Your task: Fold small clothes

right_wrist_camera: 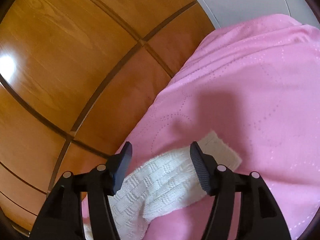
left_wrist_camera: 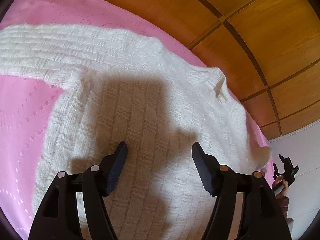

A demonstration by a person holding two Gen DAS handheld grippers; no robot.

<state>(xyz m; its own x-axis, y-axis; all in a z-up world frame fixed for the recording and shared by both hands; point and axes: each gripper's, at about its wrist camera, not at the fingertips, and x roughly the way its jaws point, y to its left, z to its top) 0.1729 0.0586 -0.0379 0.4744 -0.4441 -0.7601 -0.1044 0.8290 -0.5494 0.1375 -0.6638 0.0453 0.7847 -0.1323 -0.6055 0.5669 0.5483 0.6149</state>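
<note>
A small white knitted sweater point(left_wrist_camera: 140, 110) lies spread on a pink blanket point(left_wrist_camera: 24, 120). One sleeve point(left_wrist_camera: 50, 48) stretches out to the left; the neck opening point(left_wrist_camera: 218, 80) is at the upper right. My left gripper point(left_wrist_camera: 159, 150) is open and empty, hovering over the sweater's body. In the right wrist view the other sleeve point(right_wrist_camera: 170, 176) lies on the pink blanket point(right_wrist_camera: 250, 100), its cuff point(right_wrist_camera: 222, 150) pointing up-right. My right gripper point(right_wrist_camera: 161, 150) is open, its fingers on either side of this sleeve, above it. The right gripper also shows at the left wrist view's right edge point(left_wrist_camera: 286, 168).
A wooden panelled headboard point(left_wrist_camera: 250, 30) runs along the blanket's far edge, also in the right wrist view point(right_wrist_camera: 60, 70). A white wall point(left_wrist_camera: 300, 160) stands at the right. The blanket extends beyond the sweater on the left and on the right.
</note>
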